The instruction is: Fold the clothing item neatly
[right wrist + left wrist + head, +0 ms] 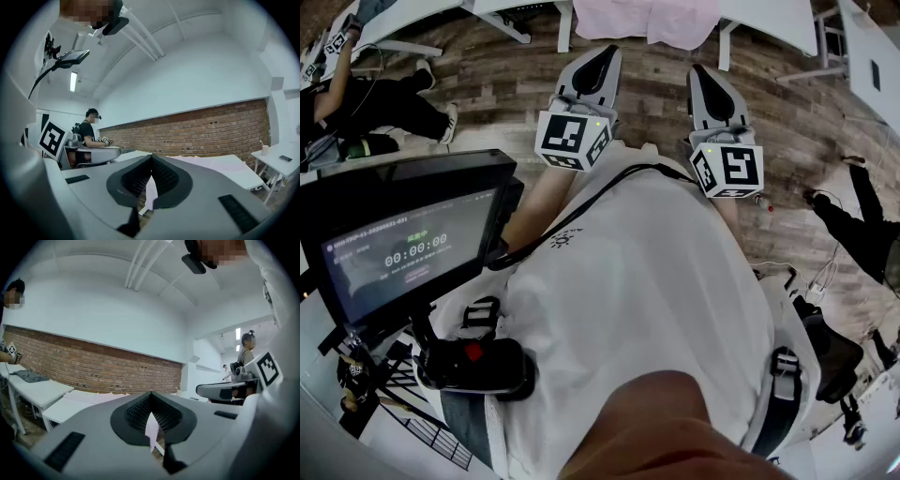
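Wooden floor (pixel 487 84) lies under everything in the head view. Nearest is the person's white shirt (pixel 656 281), with a dark monitor (pixel 403 248) at 9 o'clock. Past the shirt, toward 12 o'clock, the left gripper (pixel 602 58) and the right gripper (pixel 705 75) are side by side, both with jaws pressed together and nothing between them (their own views show it clearly). Farther, at 12 o'clock, the pink clothing item (pixel 656 19) lies on a white table (pixel 769 23), apart from both grippers. A brick wall (pixel 93 366) stands behind.

The monitor (pixel 408 246) reads 00:00:00 (the smaller lines around it are illegible).
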A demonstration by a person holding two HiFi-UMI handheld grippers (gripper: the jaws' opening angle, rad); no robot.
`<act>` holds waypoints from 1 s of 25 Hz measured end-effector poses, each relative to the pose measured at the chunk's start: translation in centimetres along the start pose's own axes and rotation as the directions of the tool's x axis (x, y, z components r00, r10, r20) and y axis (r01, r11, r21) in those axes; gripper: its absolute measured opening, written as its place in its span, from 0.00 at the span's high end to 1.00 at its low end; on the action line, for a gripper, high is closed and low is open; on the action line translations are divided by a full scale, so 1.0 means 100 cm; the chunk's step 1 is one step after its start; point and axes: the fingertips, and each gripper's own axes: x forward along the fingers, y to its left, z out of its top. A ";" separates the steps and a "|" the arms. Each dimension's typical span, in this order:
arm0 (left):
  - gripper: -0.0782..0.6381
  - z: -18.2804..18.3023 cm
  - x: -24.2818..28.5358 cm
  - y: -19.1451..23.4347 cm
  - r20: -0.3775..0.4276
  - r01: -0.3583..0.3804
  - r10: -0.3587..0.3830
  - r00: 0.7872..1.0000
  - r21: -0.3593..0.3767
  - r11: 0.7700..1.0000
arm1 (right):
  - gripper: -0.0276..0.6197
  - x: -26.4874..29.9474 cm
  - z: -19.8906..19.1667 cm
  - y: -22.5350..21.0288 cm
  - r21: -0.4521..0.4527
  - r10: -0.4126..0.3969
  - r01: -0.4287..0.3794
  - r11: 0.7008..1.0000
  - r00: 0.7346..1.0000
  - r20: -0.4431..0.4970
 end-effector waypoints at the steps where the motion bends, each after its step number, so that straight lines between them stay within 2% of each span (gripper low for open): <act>1: 0.89 0.000 0.000 0.000 0.000 0.000 0.000 1.000 -0.001 1.000 | 0.95 0.000 0.000 -0.001 -0.002 -0.001 0.001 1.000 1.000 -0.001; 18: 0.89 -0.003 -0.002 -0.001 -0.007 0.004 -0.004 1.000 -0.009 1.000 | 0.95 -0.006 -0.003 -0.001 -0.004 -0.011 0.011 1.000 1.000 -0.011; 25: 0.89 -0.002 -0.001 -0.002 -0.006 0.009 -0.009 1.000 -0.010 1.000 | 0.95 -0.010 -0.004 -0.005 0.031 -0.023 0.023 0.999 1.000 0.007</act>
